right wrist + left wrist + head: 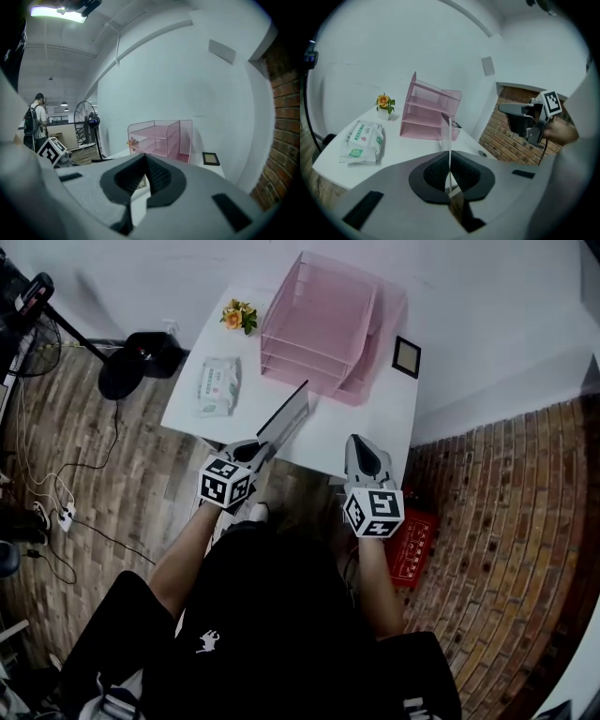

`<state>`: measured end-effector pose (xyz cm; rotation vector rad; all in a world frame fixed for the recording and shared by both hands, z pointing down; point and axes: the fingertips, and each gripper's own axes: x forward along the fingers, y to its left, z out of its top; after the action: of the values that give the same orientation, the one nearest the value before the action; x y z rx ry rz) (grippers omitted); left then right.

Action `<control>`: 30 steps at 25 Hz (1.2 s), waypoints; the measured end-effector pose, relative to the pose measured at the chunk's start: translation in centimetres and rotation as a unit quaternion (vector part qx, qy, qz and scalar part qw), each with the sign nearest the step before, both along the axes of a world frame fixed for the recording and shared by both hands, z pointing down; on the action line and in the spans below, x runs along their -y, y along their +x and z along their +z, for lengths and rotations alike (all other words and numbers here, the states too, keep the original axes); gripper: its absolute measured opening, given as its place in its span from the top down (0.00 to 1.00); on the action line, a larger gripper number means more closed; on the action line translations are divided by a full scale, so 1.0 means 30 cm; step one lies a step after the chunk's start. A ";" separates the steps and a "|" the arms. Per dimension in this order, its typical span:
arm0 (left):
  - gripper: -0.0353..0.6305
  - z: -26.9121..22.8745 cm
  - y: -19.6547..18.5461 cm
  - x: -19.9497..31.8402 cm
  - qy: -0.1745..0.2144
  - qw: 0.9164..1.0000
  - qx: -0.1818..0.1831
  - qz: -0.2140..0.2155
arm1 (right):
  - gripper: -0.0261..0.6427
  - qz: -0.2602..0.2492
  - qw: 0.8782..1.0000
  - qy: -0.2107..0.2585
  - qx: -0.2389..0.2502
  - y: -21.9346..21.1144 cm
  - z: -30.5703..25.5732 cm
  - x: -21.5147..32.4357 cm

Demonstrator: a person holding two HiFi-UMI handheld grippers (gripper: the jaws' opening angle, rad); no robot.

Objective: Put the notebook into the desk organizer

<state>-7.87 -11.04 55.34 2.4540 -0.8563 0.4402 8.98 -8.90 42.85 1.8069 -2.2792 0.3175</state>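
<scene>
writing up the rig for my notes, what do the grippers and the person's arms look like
The left gripper and right gripper are light grey wedge-shaped bodies with black ribbed pads. Each carries a cube of black-and-white square markers at the back. No cables show. The person wears a black short-sleeved top.

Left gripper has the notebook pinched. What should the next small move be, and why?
Probably carry the left gripper forward toward the pink translucent desk organizer: its fingers are shut on the thin grey notebook, held on edge over the white table's near side, short of the shelves.
</scene>
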 end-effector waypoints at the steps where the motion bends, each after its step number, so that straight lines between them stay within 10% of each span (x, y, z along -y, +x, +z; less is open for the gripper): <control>1: 0.93 0.011 0.004 0.005 -0.008 1.000 -0.005 0.003 | 0.96 0.002 1.000 -0.002 0.000 0.001 0.005 0.002; 30: 0.93 0.247 0.079 0.189 -0.181 0.983 -0.021 -0.037 | 0.96 -0.021 0.998 -0.054 0.007 0.089 0.116 0.161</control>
<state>-5.50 -16.72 62.77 2.0843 -0.7715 0.4700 11.64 -13.73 46.32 1.7078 -2.2584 0.4381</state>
